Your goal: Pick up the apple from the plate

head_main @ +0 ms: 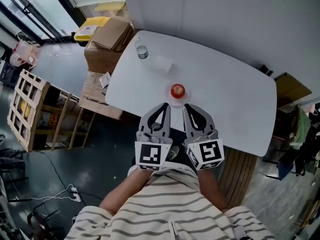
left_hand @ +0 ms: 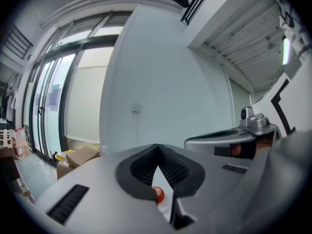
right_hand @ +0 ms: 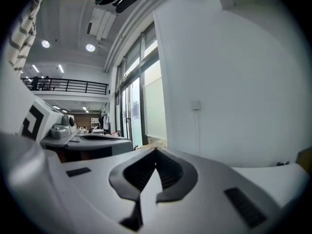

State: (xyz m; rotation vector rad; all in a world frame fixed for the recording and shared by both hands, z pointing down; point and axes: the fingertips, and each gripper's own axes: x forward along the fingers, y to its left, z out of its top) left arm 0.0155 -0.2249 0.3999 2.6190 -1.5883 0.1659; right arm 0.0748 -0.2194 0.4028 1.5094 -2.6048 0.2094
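Both left gripper [head_main: 165,105] and right gripper [head_main: 187,106], fingers [head_main: 168,115] shut and empty, near the apple [head_main: 177,90] on its plate [head_main: 177,100]; one should open wide before approaching.

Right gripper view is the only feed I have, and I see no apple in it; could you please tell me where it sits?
Observer: In the head view the apple sits on a small white plate, close to the near edge of the table.
Operator: Thank you. Is the left gripper ready to take it?
Observer: Not yet. The left gripper has its fingers together and empty, with the tips near the plate's edge and not on the apple.
Operator: Does anything else stand nearby?
Observer: A clear bottle stands at the table's far left corner, well apart from the apple.
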